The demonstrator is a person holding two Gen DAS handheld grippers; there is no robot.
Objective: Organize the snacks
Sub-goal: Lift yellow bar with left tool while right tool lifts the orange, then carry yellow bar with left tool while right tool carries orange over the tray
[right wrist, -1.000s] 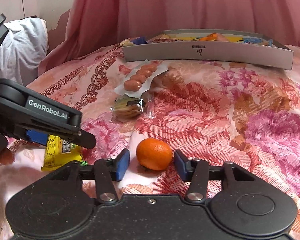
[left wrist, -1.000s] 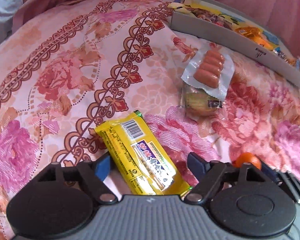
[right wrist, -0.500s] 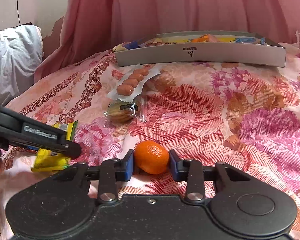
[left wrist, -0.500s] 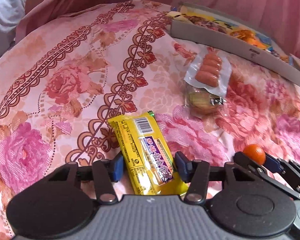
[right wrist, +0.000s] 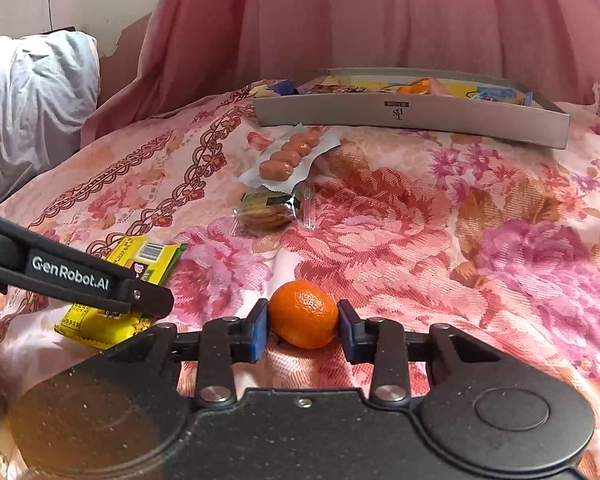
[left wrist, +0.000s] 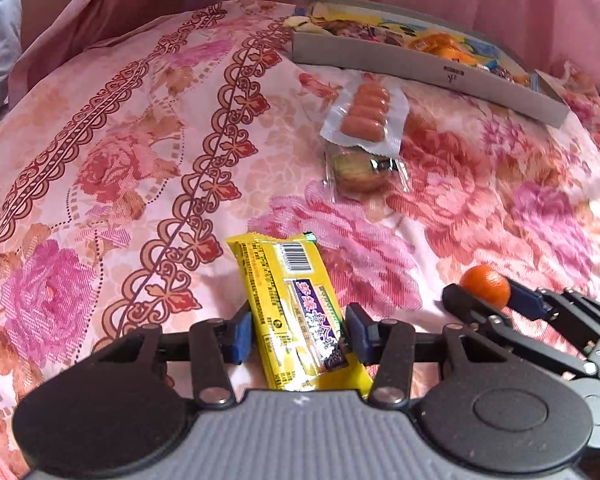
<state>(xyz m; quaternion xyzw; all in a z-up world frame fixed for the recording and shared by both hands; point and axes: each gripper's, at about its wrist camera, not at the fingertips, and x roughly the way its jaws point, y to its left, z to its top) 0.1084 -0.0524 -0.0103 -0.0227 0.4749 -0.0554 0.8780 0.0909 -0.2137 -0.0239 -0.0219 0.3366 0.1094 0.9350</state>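
Both tongs grip snacks on the bed: left tongs [left wrist: 298, 334] pinch the yellow packet [left wrist: 296, 312] across its width, right tongs [right wrist: 302, 330] clasp the mandarin [right wrist: 303, 314], nearer the grey tray [right wrist: 412, 120] straight ahead.

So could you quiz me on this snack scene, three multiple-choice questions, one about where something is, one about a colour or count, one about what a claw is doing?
1. Where does the sausage pack lie?
A. inside the grey tray
B. on the bedspread, overlapping the cookie pack
C. between the left gripper's fingers

2. How many sausages show in that pack?
A. two
B. four
C. seven

3. What is the right gripper doing?
A. closed on the orange
B. wide open over nothing
C. holding the yellow bar

Answers:
1 B: it lies in front of the grey tray, its edge over the cookie pack.
2 B: four lie side by side.
3 A: both blue pads touch the orange; the yellow bar sits between the left gripper's fingers.
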